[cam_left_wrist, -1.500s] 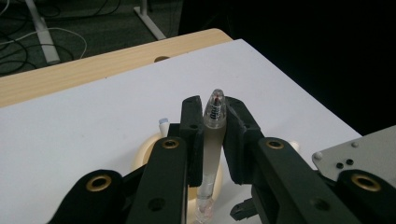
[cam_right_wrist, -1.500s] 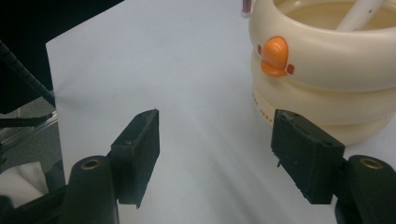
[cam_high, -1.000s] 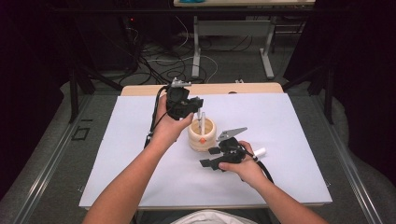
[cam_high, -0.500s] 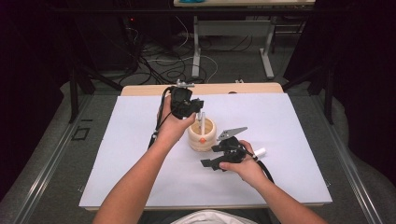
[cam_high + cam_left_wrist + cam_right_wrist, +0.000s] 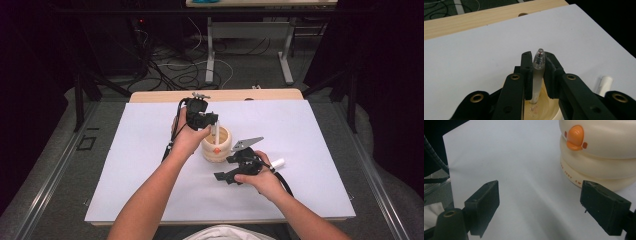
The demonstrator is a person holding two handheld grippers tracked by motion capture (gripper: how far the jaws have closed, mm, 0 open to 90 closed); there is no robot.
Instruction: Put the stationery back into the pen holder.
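Translucent pen (image 5: 537, 75) stands clamped in the left gripper (image 5: 537, 72) over the cream holder (image 5: 216, 145); the right gripper (image 5: 540, 206) gapes wide, empty.

Grey carpeted floor (image 5: 60, 165) with tangled cables (image 5: 175, 70) and a metal-legged desk (image 5: 250, 30) behind, dimly lit.

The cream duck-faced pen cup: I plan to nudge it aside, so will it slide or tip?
The cream duck-faced pen cup looks squat with a wide base, so it probably slides. Its glossy plastic may slip between jaws. The frosted pen held in the left gripper could lever it.
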